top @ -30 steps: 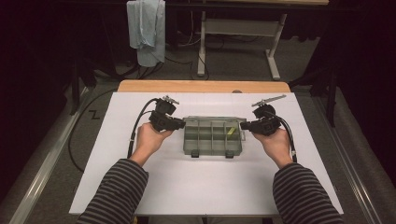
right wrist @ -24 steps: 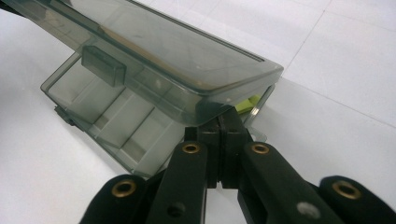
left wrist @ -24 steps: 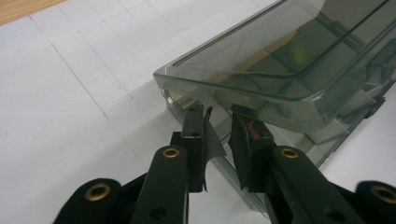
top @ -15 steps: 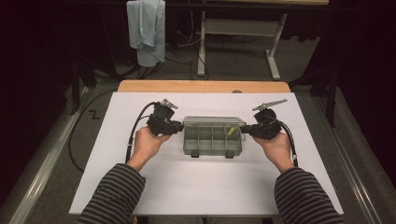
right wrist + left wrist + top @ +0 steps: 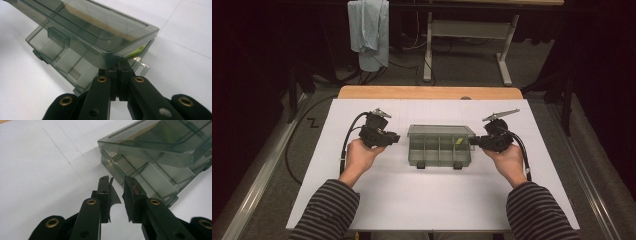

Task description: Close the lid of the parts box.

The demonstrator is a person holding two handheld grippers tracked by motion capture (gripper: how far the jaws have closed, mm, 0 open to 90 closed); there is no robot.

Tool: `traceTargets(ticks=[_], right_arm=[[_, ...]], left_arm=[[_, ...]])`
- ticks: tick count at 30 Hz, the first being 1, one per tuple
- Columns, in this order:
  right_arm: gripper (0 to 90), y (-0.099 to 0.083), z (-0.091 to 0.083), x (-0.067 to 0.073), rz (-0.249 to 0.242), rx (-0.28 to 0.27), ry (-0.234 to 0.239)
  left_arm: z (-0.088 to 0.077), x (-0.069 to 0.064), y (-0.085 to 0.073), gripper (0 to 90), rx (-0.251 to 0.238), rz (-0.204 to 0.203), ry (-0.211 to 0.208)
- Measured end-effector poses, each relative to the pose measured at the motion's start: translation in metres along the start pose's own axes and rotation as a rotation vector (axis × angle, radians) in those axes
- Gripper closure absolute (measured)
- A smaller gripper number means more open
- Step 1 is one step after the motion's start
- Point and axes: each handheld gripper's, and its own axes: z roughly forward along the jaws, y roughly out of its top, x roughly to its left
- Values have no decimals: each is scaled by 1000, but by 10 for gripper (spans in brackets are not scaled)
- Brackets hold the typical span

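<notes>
Left gripper withdrawn from box, jaws ajar.

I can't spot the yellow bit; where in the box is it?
In the high view the yellow piece lies in the compartment box's right-end compartment, beside the right gripper; the right gripper view shows it under the raised lid.

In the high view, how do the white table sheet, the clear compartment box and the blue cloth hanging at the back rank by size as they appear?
1. White table sheet, by far the largest.
2. Blue cloth and clear compartment box look about alike; the cloth hangs farther from the camera, so I won't rank them.
</notes>
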Motion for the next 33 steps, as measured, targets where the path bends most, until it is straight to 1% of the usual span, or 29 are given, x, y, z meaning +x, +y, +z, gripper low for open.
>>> traceTargets(ticks=[2, 3, 5, 13, 16, 22, 23, 26, 33], right_arm=[[900, -1, 1, 0, 10, 4, 2], [900, -2, 1, 0, 9, 4, 3], [900, -3, 2, 0, 4, 8, 6], [900, -9, 6, 0, 7, 20, 14], [900, -11, 7, -1, 6, 25, 14], [900, -14, 9, -1, 10, 31, 17], [900, -15, 9, -1, 4, 31, 16], [900, -17, 9, -2, 12, 38, 15], [900, -20, 9, -4, 8, 40, 9]], left_arm=[[-2, 0, 2, 751, -21, -8, -3], [-3, 0, 3, 752, -22, -8, -4], [-4, -2, 5, 752, -23, -2, -4], [-2, -12, 18, 753, -72, 11, -20], [0, -15, 21, 753, -82, 13, -28], [6, -23, 22, 752, -71, 33, -37], [6, -23, 22, 752, -68, 37, -38], [8, -24, 22, 752, -65, 41, -39], [12, -28, 21, 753, -52, 52, -42]])
